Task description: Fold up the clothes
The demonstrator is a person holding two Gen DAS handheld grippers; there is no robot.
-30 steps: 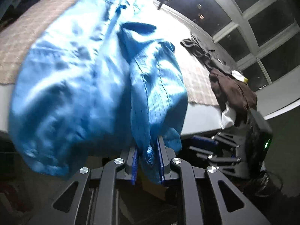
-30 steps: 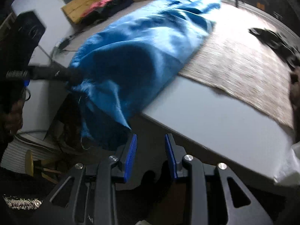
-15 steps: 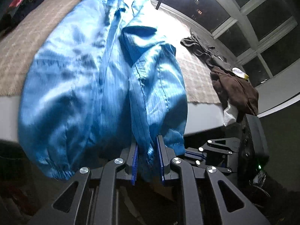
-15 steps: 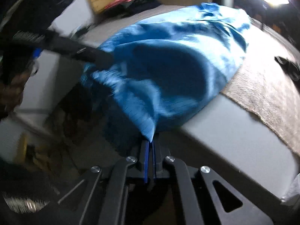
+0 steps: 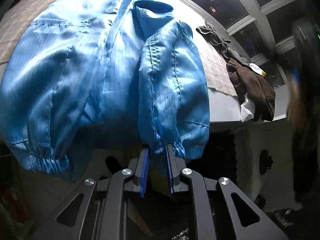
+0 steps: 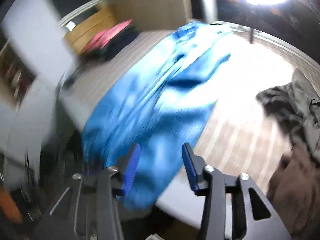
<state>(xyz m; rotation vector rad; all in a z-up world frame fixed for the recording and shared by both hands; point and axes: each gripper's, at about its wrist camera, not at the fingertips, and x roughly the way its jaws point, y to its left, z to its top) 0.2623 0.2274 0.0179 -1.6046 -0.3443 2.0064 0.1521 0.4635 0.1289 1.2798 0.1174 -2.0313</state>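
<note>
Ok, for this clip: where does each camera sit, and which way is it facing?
Left wrist: on the left gripper, looking down its fingers at the jacket cuff they pinch; table behind.
Right wrist: on the right gripper, jaws opening and clear of the jacket below; blurred.
Shared: jacket, mat, brown clothes.

Jacket (image 5: 104,64) is shiny bright blue with faint thin pinstripes. It's lying on a beige woven checked mat (image 5: 216,70) over a pale grey table (image 5: 224,108). At the table's right edge, a dark brown garment (image 5: 258,92) and a grey-olive one (image 5: 216,36). Gripper pads (image 6: 131,168) are blue.
</note>
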